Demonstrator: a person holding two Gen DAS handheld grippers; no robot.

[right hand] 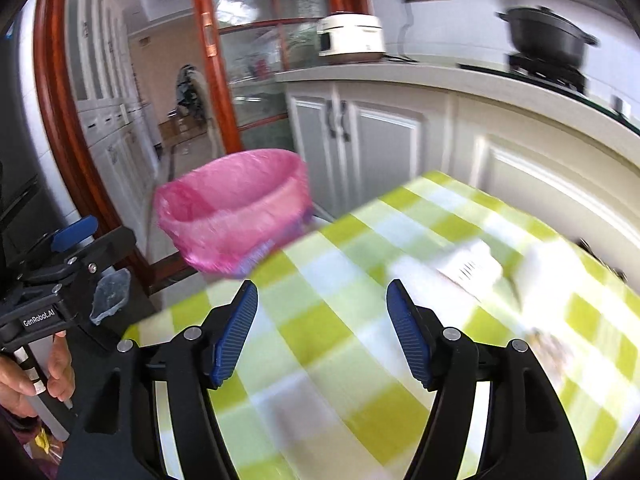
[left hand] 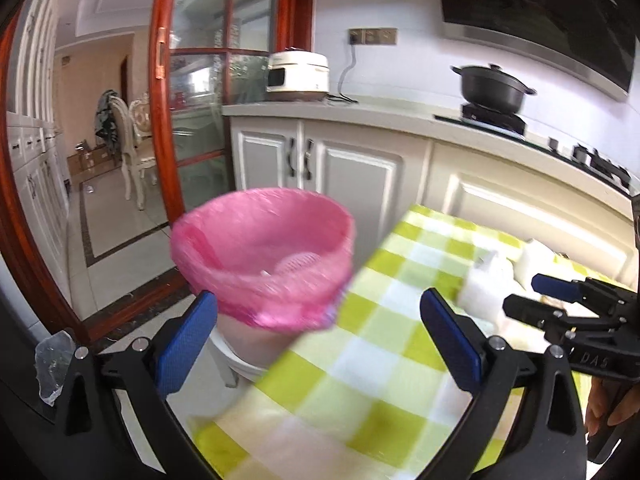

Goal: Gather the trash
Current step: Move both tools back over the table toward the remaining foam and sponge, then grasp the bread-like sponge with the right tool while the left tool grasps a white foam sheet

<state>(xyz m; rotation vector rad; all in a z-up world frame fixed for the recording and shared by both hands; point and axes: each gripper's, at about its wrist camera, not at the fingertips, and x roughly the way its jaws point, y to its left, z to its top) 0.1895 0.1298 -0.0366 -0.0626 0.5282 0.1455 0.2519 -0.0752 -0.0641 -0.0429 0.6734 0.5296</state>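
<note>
A trash bin lined with a pink bag (left hand: 262,256) stands on the floor at the table's left edge; it also shows in the right wrist view (right hand: 234,208). White crumpled trash (left hand: 486,290) lies on the green-checked tablecloth (left hand: 360,340), blurred in the right wrist view (right hand: 472,270). My left gripper (left hand: 316,336) is open and empty over the table's left edge, near the bin. My right gripper (right hand: 322,332) is open and empty above the cloth, short of the trash. Each gripper shows in the other's view: the right (left hand: 560,300), the left (right hand: 76,248).
White kitchen cabinets (left hand: 348,168) and a counter run behind the table, with a rice cooker (left hand: 298,76) and a black pot (left hand: 494,88) on a stove. A red-framed glass door (left hand: 168,100) stands left of the bin. Small brown scraps (right hand: 548,344) lie on the cloth at right.
</note>
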